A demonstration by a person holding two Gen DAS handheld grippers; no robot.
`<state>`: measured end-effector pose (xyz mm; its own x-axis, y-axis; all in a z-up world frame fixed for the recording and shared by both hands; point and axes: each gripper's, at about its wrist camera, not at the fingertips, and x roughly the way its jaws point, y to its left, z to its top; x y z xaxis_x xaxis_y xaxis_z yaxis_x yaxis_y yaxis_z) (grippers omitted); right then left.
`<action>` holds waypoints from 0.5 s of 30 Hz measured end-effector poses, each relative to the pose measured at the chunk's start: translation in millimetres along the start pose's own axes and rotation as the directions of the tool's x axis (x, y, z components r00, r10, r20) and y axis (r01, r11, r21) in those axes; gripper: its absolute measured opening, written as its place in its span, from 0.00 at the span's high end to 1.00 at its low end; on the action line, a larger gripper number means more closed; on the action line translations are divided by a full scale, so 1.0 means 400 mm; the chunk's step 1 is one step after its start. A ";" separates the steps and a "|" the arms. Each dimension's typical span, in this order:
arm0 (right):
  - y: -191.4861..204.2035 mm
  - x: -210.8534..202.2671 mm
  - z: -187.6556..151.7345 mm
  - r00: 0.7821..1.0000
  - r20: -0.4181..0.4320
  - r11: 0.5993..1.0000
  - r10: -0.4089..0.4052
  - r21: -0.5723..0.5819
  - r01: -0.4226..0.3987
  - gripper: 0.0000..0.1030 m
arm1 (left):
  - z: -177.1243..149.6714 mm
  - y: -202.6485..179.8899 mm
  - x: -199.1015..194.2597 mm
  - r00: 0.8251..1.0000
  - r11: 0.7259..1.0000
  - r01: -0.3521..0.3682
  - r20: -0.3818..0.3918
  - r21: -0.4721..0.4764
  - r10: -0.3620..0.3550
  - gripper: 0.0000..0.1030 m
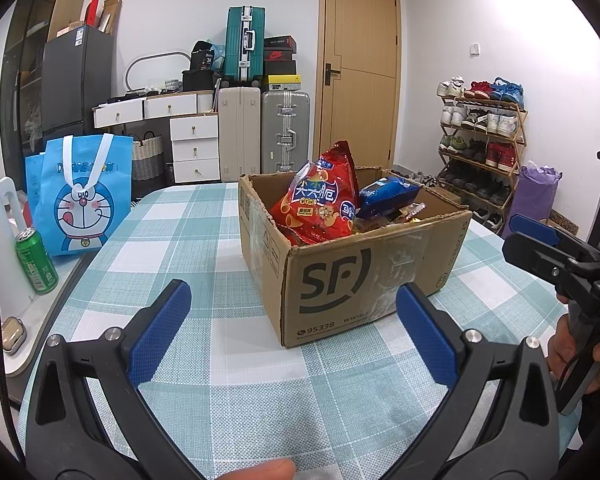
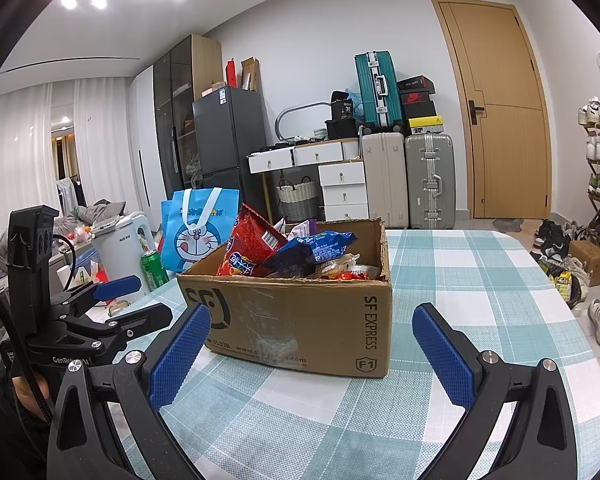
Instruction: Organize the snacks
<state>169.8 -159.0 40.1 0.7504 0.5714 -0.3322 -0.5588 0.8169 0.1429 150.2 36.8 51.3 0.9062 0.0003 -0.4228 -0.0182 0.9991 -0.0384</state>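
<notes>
A brown cardboard box [image 1: 360, 280] [image 2: 300, 320] marked SF stands on the checked tablecloth [image 1: 172, 232], open at the top. A red chip bag [image 1: 320, 204] [image 2: 248, 248] stands upright inside it, next to a blue snack packet [image 1: 388, 196] [image 2: 316, 248] and smaller wrappers. My left gripper [image 1: 293, 288] is open in front of the box's near corner, holding nothing. My right gripper [image 2: 312, 312] is open and empty too, facing the box's long side. Each shows in the other's view: right gripper [image 1: 510, 236], left gripper [image 2: 152, 296].
A blue cartoon tote bag [image 1: 80, 208] [image 2: 196, 232], a green can [image 1: 36, 260] [image 2: 154, 268] and a white kettle [image 1: 0, 240] [image 2: 120, 252] stand on the side counter left of the table. Suitcases [image 1: 284, 136], a door and a shoe rack [image 1: 480, 140] lie beyond.
</notes>
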 end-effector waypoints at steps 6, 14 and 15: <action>0.000 0.000 0.000 1.000 0.000 1.000 0.000 0.000 0.000 0.00 | 0.000 0.000 0.000 1.000 1.000 0.000 0.000 0.000 0.000 0.01; -0.001 0.000 0.000 1.000 0.000 1.000 0.000 0.001 0.000 0.00 | -0.001 -0.001 -0.008 1.000 1.000 0.000 0.010 0.005 0.000 0.01; -0.001 0.000 0.000 1.000 0.000 1.000 0.000 0.001 0.000 0.00 | -0.001 -0.001 -0.008 1.000 1.000 0.000 0.011 0.006 0.000 0.01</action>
<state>169.9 -159.3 40.2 0.7502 0.5715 -0.3324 -0.5585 0.8169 0.1440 147.1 36.3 52.5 0.9107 0.0004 -0.4130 -0.0154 0.9993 -0.0329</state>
